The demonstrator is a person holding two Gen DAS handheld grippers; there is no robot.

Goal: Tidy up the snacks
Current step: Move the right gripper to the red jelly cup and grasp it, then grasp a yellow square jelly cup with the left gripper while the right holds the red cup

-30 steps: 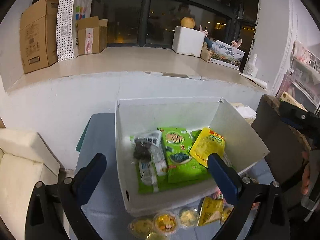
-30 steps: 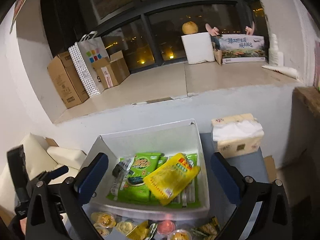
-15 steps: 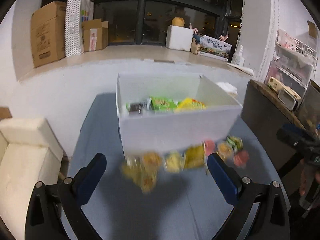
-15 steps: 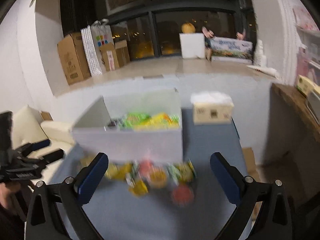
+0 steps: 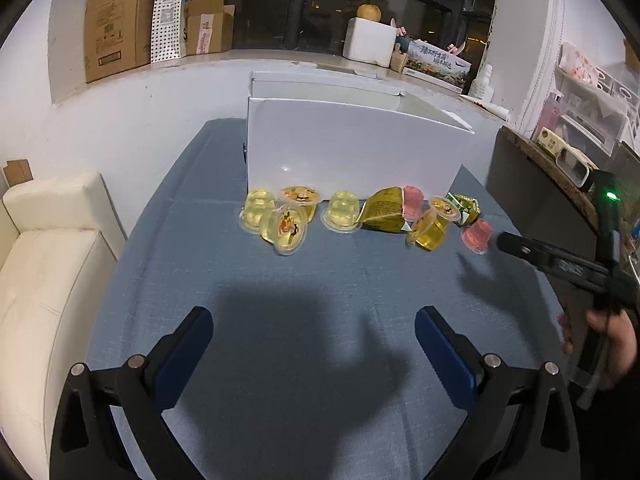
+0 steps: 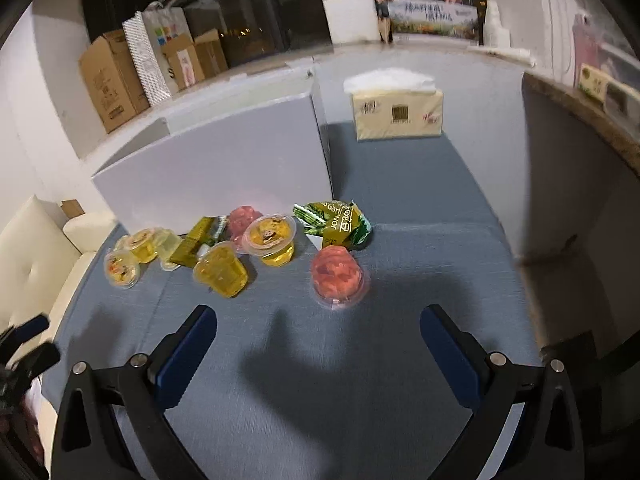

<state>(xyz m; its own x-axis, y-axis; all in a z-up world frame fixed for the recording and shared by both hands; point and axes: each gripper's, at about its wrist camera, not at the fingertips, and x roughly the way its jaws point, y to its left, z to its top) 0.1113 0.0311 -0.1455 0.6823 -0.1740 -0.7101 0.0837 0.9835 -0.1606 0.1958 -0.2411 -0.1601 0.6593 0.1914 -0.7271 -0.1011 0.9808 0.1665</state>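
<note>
A white box (image 5: 352, 148) stands at the back of the blue table; in the right wrist view (image 6: 224, 160) only its outside shows. Loose snacks lie in a row before it: yellow jelly cups (image 5: 286, 226), a yellow-green packet (image 5: 384, 210), a pink jelly cup (image 5: 476, 236) and a green packet (image 6: 336, 224). The nearest pink cup (image 6: 338, 274) lies just ahead of my right gripper (image 6: 318, 338), which is open and empty. My left gripper (image 5: 312, 338) is open and empty, well short of the row.
A tissue box (image 6: 398, 114) stands right of the white box. A cream sofa (image 5: 44, 248) flanks the table's left edge, a dark wooden counter (image 5: 532, 184) its right. Cardboard boxes (image 5: 116, 20) sit on the window ledge behind.
Both grippers have pulled back and dropped from above the box to low over the table. The box contents are now hidden and the loose snacks lie ahead.
</note>
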